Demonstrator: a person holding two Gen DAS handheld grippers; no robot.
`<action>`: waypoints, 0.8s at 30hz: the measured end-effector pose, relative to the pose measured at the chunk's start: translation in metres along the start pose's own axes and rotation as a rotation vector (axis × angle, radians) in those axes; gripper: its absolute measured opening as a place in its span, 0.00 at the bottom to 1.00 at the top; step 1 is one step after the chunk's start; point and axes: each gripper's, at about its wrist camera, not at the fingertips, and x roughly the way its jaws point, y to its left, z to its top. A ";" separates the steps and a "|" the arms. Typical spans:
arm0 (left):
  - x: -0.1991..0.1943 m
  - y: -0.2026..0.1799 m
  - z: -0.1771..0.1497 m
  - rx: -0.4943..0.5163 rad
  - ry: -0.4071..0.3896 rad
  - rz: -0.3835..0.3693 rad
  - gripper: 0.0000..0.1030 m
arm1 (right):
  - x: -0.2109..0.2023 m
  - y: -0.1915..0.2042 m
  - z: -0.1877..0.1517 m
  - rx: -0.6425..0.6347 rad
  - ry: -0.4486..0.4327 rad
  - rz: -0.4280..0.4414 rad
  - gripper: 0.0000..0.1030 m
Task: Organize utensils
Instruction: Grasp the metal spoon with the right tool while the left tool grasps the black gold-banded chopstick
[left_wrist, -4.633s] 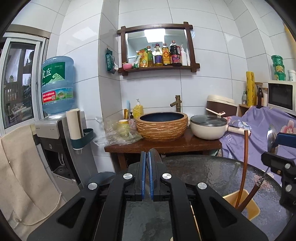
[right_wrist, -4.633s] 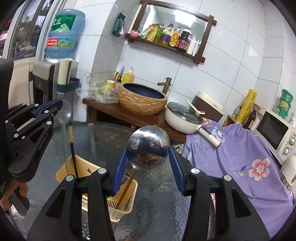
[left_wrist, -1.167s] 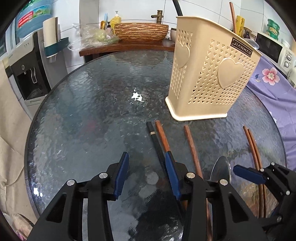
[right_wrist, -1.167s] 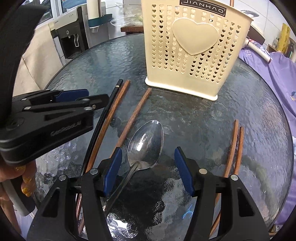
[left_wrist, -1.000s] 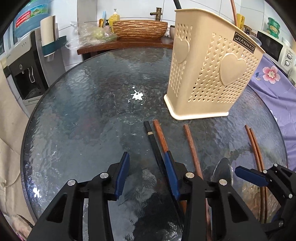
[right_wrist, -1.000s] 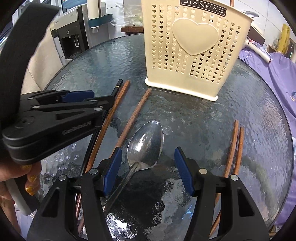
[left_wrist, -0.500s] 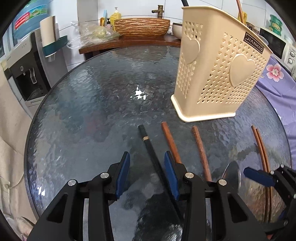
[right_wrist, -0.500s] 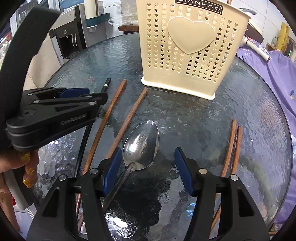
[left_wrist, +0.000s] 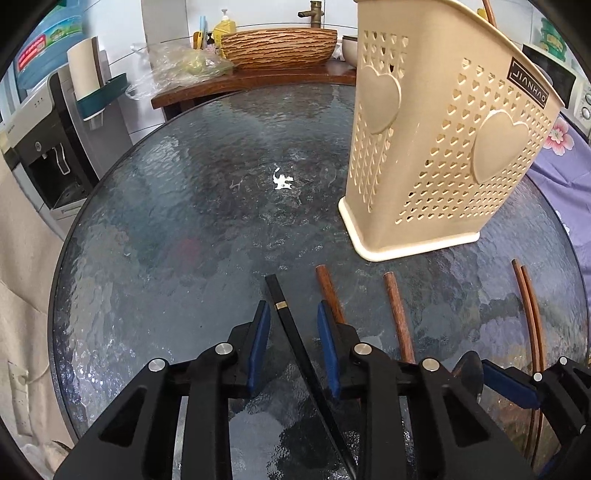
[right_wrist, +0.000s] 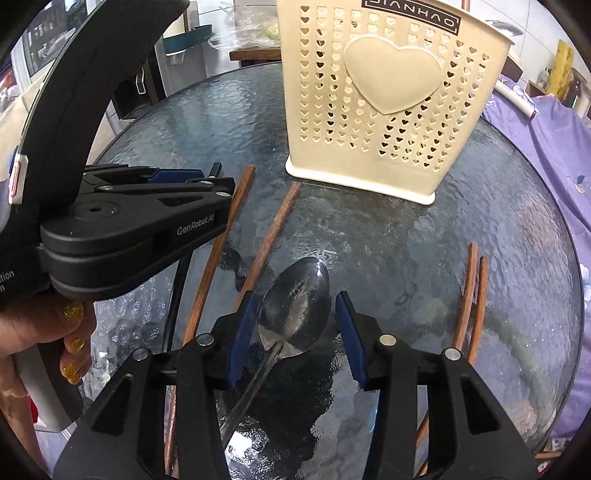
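Observation:
A cream perforated utensil basket (left_wrist: 439, 147) stands on the round glass table (left_wrist: 184, 229); it also shows in the right wrist view (right_wrist: 384, 103). My left gripper (left_wrist: 293, 321) is open, its jaws on either side of a black chopstick (left_wrist: 291, 332) lying on the glass. Two brown chopsticks (left_wrist: 397, 314) lie to its right. My right gripper (right_wrist: 293, 314) is open, its jaws on either side of a metal spoon (right_wrist: 295, 306) lying on the glass. Two thin brown chopsticks (right_wrist: 472, 291) lie further right.
The left gripper (right_wrist: 177, 192) is close on the left in the right wrist view. A wooden side table with a woven basin (left_wrist: 280, 48) stands behind the glass table. A water dispenser (left_wrist: 40, 129) is at left, and purple floral cloth (right_wrist: 546, 147) at right.
Both grippers have moved down and forward over the table. The black chopstick now lies between the left jaws, and the spoon bowl sits between the right jaws.

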 end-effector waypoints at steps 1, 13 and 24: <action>0.000 0.000 0.000 0.001 0.000 0.000 0.23 | 0.000 0.000 0.000 0.001 -0.001 -0.001 0.42; 0.001 0.001 0.004 -0.022 0.002 0.004 0.11 | 0.002 0.000 0.001 0.003 -0.014 0.016 0.38; -0.010 0.009 0.008 -0.082 -0.027 -0.054 0.07 | -0.013 -0.025 -0.001 0.020 -0.103 0.091 0.38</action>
